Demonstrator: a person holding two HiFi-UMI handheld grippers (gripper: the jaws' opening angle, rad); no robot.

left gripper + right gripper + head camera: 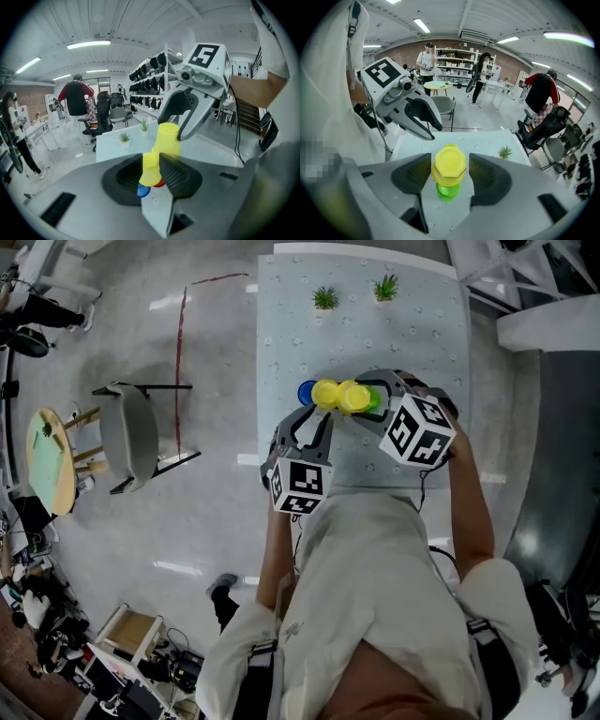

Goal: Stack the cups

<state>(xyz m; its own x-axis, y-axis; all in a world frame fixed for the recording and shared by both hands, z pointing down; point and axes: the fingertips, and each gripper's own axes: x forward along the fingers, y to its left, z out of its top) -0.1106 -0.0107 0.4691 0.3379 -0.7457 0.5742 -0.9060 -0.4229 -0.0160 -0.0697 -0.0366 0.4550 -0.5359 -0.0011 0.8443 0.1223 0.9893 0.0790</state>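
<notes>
On the pale table (pixel 291 324) my two grippers meet over a cluster of cups. My left gripper (pixel 317 405) (pixel 152 171) is shut on a yellow cup (pixel 149 165). A second yellow cup (pixel 168 138) (pixel 449 165) rests on the end of the first, leaning right. My right gripper (pixel 364 394) (pixel 450 171) stands open around this second cup, with a gap on each side. A green cup (pixel 447 191) (pixel 376 400) shows beneath it. A blue cup (pixel 142 190) (pixel 307 392) and a red cup (pixel 160 183) sit low behind the held cup.
Two small potted plants (pixel 325 298) (pixel 385 287) stand at the table's far end. On the floor to the left are a grey chair (pixel 131 432) and a small round table (pixel 47 460). People (pixel 75 96) stand farther back in the room.
</notes>
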